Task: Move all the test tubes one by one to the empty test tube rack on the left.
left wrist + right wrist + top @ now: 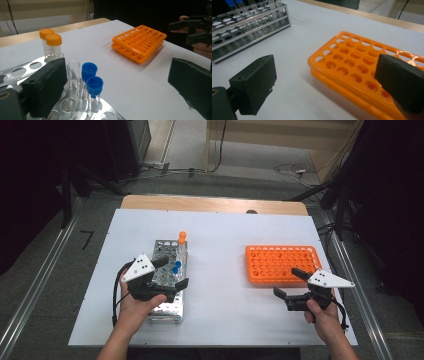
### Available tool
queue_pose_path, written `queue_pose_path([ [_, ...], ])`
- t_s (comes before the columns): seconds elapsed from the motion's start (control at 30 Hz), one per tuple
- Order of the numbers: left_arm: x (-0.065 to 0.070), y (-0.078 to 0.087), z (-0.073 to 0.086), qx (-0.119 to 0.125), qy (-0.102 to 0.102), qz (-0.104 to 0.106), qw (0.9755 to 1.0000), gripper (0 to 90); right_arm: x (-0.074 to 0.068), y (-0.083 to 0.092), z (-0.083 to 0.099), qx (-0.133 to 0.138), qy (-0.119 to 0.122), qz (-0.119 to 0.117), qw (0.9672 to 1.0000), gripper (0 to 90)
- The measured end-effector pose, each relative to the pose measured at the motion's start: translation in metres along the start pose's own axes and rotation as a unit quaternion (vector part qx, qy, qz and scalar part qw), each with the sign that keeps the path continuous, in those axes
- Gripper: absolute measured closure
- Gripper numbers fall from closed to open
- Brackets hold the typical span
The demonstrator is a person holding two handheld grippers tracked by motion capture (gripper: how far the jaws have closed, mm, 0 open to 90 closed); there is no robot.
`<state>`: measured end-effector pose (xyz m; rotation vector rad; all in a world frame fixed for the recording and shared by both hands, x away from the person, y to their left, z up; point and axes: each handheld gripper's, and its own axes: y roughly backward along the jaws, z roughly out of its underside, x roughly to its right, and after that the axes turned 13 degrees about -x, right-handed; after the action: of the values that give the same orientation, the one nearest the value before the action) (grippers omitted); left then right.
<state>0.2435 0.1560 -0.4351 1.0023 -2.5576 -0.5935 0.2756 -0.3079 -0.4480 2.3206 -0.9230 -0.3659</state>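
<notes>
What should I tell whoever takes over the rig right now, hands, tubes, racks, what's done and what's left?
Left gripper: open, empty, over the metal rack, jaws either side of the blue-capped tubes.
Right gripper: open, empty, at the near edge of the orange rack.
Metal rack holds two blue-capped tubes, two orange-capped tubes at its far end, and at least one uncapped tube.
Orange rack: every hole in view is empty.
Done: no tube moved across, judging by the empty orange rack.
Left: probably grip a blue-capped tube and carry it to the orange rack, then the others.
</notes>
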Motion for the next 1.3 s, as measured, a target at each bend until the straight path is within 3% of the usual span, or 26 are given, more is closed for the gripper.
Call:
queue_pose_path([
  [0.1, -0.003, 0.001, 0.002, 0.002, 0.002, 0.014, 0.9999, 0.0, 0.002, 0.000, 0.001, 0.000, -0.002, 0.002, 1.0000, 2.4],
  [0.3, -0.006, 0.009, 0.006, 0.009, -0.002, 0.015, 0.9998, 0.0, 0.006, 0.000, 0.003, 0.001, -0.003, 0.003, 1.0000, 2.4],
  [0.6, -0.010, 0.021, 0.018, 0.014, -0.004, 0.007, 0.9999, 0.0, 0.014, 0.002, 0.008, 0.002, -0.011, 0.009, 0.9999, 2.4],
  [0.97, -0.022, 0.042, 0.039, 0.017, 0.016, -0.005, 0.9997, 0.0, 0.027, 0.002, 0.018, 0.008, -0.018, 0.016, 0.9997, 2.4],
  [1.3, -0.034, 0.058, 0.054, 0.029, 0.021, -0.010, 0.9993, 0.0, 0.032, 0.000, 0.023, 0.005, -0.026, 0.019, 0.9995, 2.4],
])
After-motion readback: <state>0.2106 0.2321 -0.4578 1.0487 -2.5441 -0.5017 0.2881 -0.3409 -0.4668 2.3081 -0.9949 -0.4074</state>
